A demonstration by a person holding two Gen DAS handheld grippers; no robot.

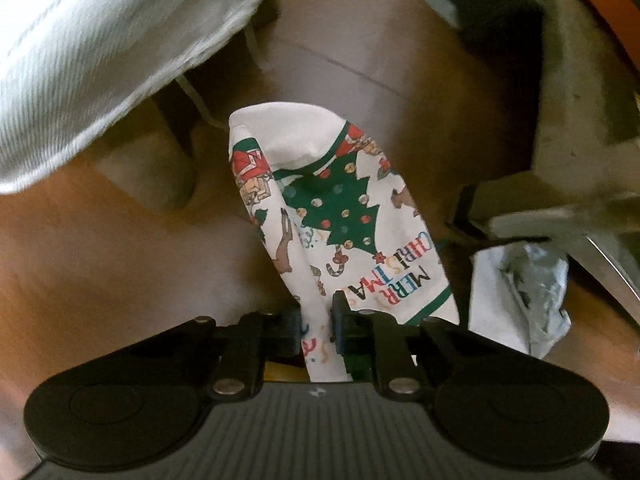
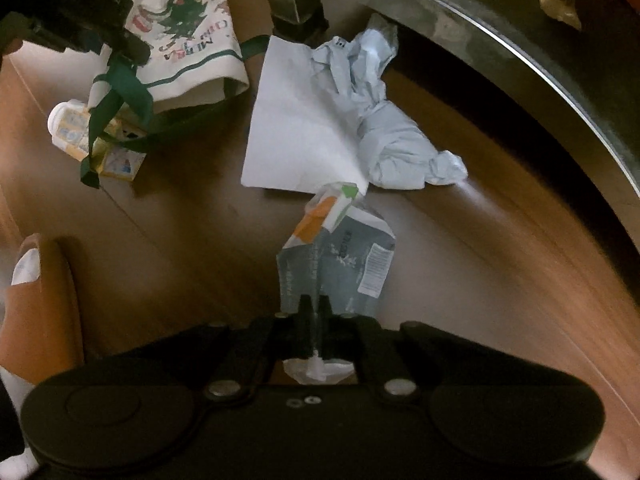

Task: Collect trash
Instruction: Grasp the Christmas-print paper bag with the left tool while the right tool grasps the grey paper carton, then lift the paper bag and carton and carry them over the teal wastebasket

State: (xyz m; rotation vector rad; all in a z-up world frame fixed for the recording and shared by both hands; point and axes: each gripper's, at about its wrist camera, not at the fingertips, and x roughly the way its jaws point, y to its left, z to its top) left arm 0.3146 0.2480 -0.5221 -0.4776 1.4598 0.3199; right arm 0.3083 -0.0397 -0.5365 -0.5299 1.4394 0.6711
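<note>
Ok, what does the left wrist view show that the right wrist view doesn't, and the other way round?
Only the left wrist view: the left hand-held gripper shut on the Christmas-print bag, and white cloth at upper left.

Only the right wrist view: the right hand-held gripper shut on a flattened wrapper, a small white bottle and a yellow carton under the bag's green straps, and a flat white sheet.

Both: the Christmas-print bag, the crumpled paper and the wooden floor.

The left claw (image 1: 317, 316) pinches a Christmas-print bag (image 1: 340, 208) at mid-frame. Crumpled paper (image 1: 520, 292) lies on the wooden floor (image 1: 100, 260) at right.
</note>
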